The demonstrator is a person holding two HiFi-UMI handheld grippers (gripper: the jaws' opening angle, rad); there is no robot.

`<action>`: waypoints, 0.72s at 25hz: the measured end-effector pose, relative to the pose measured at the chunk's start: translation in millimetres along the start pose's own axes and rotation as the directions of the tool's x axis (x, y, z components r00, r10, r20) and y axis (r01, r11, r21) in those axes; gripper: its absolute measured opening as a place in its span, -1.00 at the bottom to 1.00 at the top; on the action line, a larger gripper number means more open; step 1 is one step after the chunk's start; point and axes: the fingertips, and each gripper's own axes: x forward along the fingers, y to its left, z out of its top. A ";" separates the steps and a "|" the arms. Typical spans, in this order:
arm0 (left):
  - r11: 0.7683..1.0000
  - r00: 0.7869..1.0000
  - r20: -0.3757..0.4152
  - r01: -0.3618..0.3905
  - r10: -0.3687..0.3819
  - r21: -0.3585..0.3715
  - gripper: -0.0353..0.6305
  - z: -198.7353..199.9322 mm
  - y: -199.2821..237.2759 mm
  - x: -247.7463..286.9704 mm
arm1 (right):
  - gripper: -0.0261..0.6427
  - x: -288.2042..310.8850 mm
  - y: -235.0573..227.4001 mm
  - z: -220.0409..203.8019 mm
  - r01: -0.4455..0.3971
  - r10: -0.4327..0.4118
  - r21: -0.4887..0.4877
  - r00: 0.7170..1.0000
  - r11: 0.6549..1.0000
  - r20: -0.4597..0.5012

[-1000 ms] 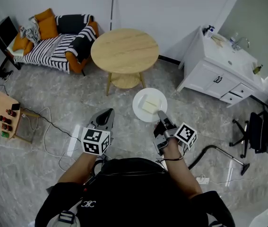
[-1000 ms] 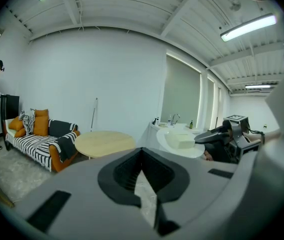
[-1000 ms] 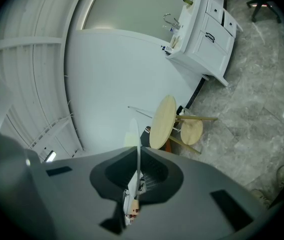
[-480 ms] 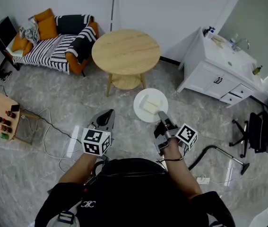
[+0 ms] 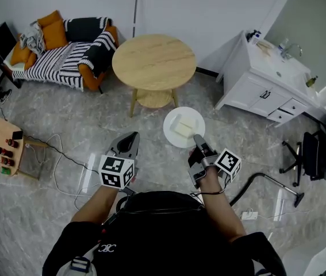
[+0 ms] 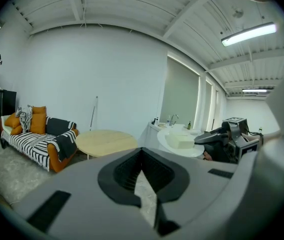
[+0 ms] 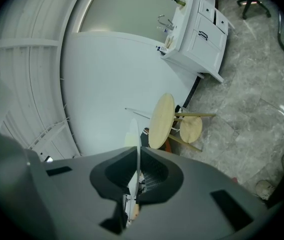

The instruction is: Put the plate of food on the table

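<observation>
A white plate [image 5: 184, 127] carrying pale food blocks hangs above the floor, level, in front of me. My right gripper [image 5: 198, 141] is shut on its near rim. In the right gripper view the plate [image 7: 133, 129] shows edge-on between the jaws, which are closed on it. The round wooden table [image 5: 154, 62] stands farther ahead, its top bare, and also shows as the table [image 7: 162, 120]. My left gripper [image 5: 130, 141] is held to the plate's left, shut, with nothing in it. From the left gripper view, the plate [image 6: 181, 144] sits at right, beyond the table [image 6: 106, 141].
A striped sofa with orange cushions [image 5: 65, 48] stands left of the table. A white vanity with a sink [image 5: 266, 79] lines the right wall. An office chair [image 5: 315, 160], a black hose [image 5: 266, 183], floor cables [image 5: 65, 154] and a small wooden stand [image 5: 2, 145] surround me.
Hardly anything differs. The head view has drifted slightly, with the plate and table edging to the right. Both grippers hold the same pose.
</observation>
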 end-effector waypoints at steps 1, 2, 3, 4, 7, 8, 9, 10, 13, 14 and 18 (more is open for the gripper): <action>1.000 1.000 -0.002 0.004 -0.004 0.000 -0.87 -0.5 2.5 -1.2 | -0.86 0.3 -0.1 -2.1 0.005 -0.005 0.003 1.000 1.000 0.005; 1.000 1.000 -0.004 0.007 -0.007 0.001 -0.87 -0.6 4.1 -1.9 | -0.86 0.1 -0.2 -3.0 0.009 -0.009 0.006 1.000 1.000 0.011; 1.000 1.000 -0.005 0.010 -0.010 0.002 -0.88 -0.2 5.0 -2.4 | -0.86 -0.4 -0.1 -2.7 0.011 -0.011 0.010 1.000 1.000 0.016; 1.000 1.000 -0.006 0.013 -0.013 0.004 -0.88 0.2 5.9 -2.8 | -0.86 -0.7 0.4 -2.3 0.010 -0.010 0.016 1.000 1.000 0.021; 1.000 1.000 -0.009 0.012 -0.012 0.003 -0.88 0.1 12.2 -4.5 | -0.86 0.1 3.7 -4.3 -0.003 0.002 0.031 1.000 1.000 0.023; 1.000 1.000 -0.008 0.011 -0.011 -0.002 -0.87 -0.4 15.0 -5.8 | -0.86 0.4 4.7 -6.7 -0.004 0.004 0.030 1.000 1.000 0.022; 1.000 1.000 -0.005 0.010 -0.010 -0.006 -0.87 -0.8 17.4 -7.3 | -0.86 0.6 5.3 -9.2 -0.004 0.003 0.028 1.000 1.000 0.021; 1.000 1.000 -0.001 0.009 -0.009 -0.006 -0.88 -0.9 19.2 -8.2 | -0.86 1.1 5.7 -11.0 -0.005 0.004 0.025 1.000 1.000 0.021; 1.000 1.000 0.009 0.007 -0.007 0.001 -0.87 0.3 21.8 -7.1 | -0.86 5.3 6.2 -10.8 -0.014 0.014 0.019 1.000 1.000 0.021; 1.000 1.000 0.009 0.006 -0.006 0.003 -0.88 0.4 22.7 -6.7 | -0.86 7.2 5.6 -10.8 -0.015 0.015 0.021 1.000 1.000 0.020; 1.000 1.000 0.014 -0.005 0.005 0.011 -0.87 -0.8 32.0 -4.7 | -0.86 20.5 3.4 -11.3 -0.033 0.033 0.014 0.999 0.999 0.011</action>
